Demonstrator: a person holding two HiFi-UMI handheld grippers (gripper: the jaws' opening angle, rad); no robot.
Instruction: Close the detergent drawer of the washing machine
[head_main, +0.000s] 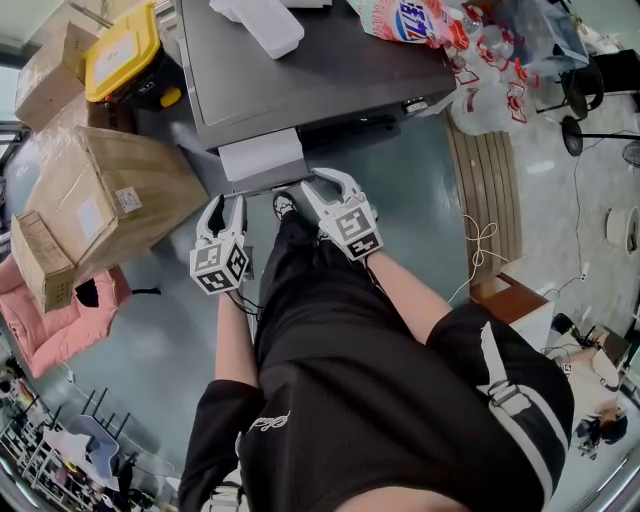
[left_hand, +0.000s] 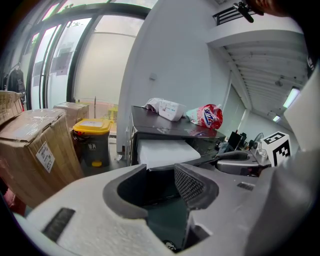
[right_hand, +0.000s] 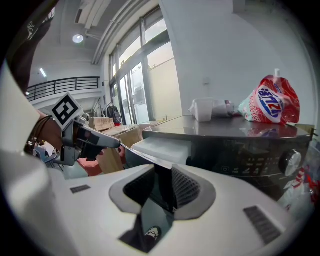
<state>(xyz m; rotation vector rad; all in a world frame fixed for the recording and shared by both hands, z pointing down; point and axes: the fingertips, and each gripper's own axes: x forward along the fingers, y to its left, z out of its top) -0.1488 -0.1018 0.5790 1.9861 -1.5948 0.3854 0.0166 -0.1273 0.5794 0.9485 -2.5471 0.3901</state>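
Note:
The dark grey washing machine (head_main: 320, 70) stands at the top of the head view. Its white detergent drawer (head_main: 260, 155) is pulled out toward me, with a dark front panel along its near end. My right gripper (head_main: 322, 180) is at the right end of that panel. In the right gripper view the thin dark panel runs in between the pads of the right gripper (right_hand: 161, 182), which is shut on it. My left gripper (head_main: 228, 203) hangs just below the drawer's left corner, apart from it. In its own view the left gripper (left_hand: 160, 182) is open and empty, facing the drawer (left_hand: 165, 151).
Cardboard boxes (head_main: 110, 195) and a yellow-lidded bin (head_main: 122, 50) stand left of the machine. A detergent bag (head_main: 410, 20) and a white container (head_main: 265, 22) lie on its top. Pink cloth (head_main: 60, 310) lies at the lower left. The person's shoe (head_main: 285, 205) is under the drawer.

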